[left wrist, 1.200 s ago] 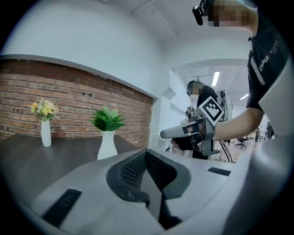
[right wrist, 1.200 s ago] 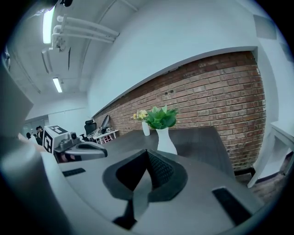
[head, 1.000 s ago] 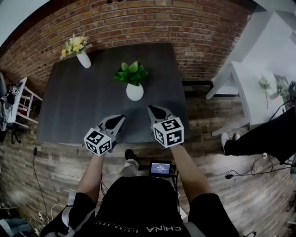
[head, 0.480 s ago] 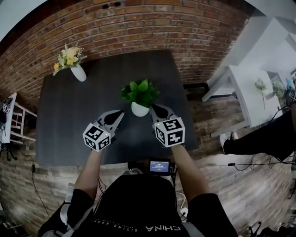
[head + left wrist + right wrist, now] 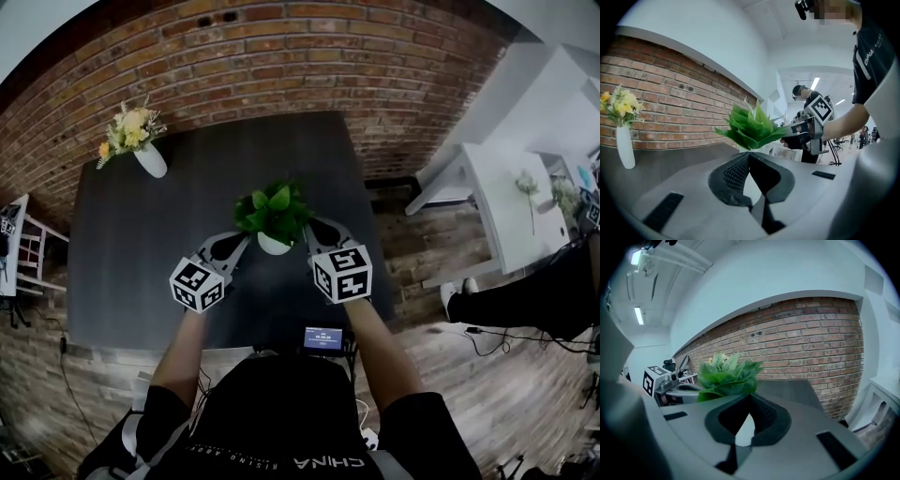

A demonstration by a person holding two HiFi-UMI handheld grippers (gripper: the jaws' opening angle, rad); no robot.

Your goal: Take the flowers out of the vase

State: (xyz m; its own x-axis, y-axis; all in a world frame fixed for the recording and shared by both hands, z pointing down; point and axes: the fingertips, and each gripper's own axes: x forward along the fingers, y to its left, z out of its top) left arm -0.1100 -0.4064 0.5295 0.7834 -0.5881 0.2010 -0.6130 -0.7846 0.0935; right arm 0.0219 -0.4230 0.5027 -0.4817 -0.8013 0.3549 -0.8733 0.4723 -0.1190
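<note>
While left tongs (image 5: 245,239) and right tongs (image 5: 315,226) flank the vase (image 5: 273,247), tabletop (image 5: 141,234) spreads.

Plant vase (image 5: 274,246) btwn L tool (image 5: 244,238) & R tool (image 5: 312,224); flower vase (image 5: 150,161) far-left.

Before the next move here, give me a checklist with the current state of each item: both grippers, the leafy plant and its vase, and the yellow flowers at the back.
1. Left gripper ready to grasp: not ok; fingers shut, nothing between them.
2. Right gripper ready to grasp: not ok; fingers shut, empty.
3. Green plant within reach: ok; it sits between the two grippers.
4. Its round white vase upright on the table: ok.
5. Grippers clear of the plant: cannot tell; both tips lie right beside it.
6. Yellow flowers in their tall vase, far left corner: ok; upright, apart from both grippers.
</note>
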